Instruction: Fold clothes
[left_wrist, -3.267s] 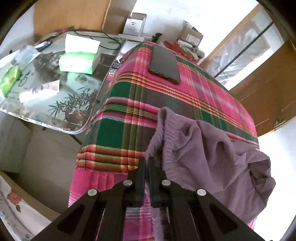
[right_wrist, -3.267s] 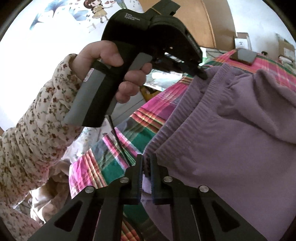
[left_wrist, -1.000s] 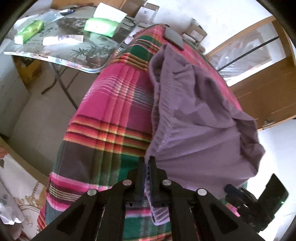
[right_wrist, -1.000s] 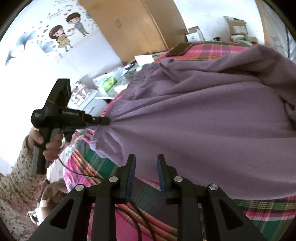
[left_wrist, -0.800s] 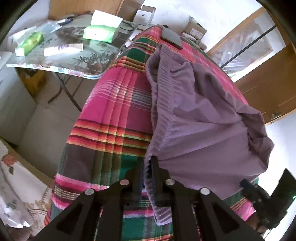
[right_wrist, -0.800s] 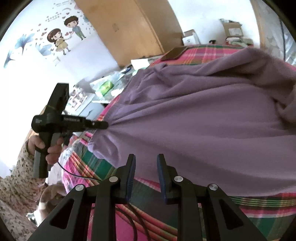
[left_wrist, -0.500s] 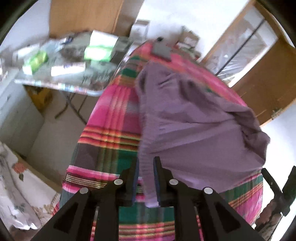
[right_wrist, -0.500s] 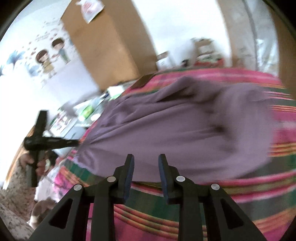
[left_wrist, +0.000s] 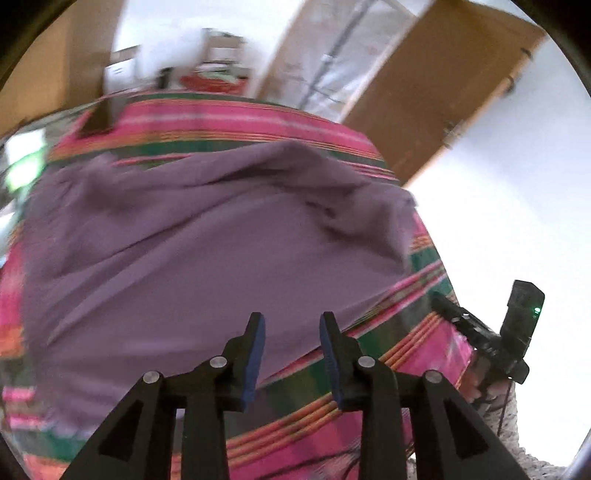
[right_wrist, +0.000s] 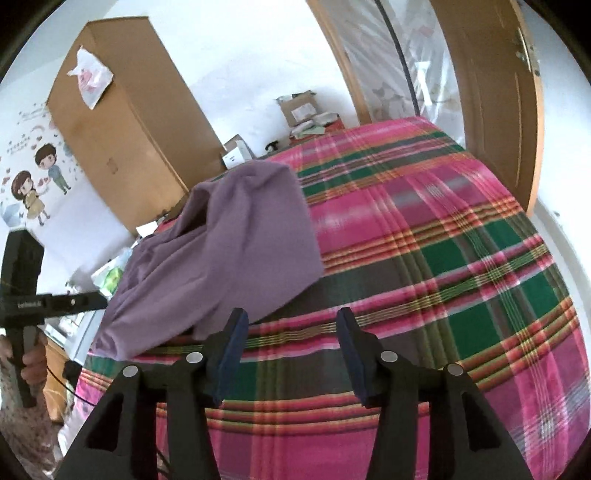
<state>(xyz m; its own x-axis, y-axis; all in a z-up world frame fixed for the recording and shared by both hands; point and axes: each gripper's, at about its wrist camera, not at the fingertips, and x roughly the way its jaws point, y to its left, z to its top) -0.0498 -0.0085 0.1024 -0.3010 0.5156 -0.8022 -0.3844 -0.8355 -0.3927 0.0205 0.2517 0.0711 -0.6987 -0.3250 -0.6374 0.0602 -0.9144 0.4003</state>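
Both your claws gape empty: left claw (left_wrist: 291, 354) and right claw (right_wrist: 290, 347) hover over the purple garment (right_wrist: 221, 254) on the plaid bed (right_wrist: 461, 258).

Bare plaid bedspread (right_wrist: 461, 258) right of the purple garment (right_wrist: 221, 251) offers open passage. The far edge is blocked by boxes (right_wrist: 306, 114) and a wooden cabinet (right_wrist: 122, 122); a door (right_wrist: 491, 92) bounds the far right.
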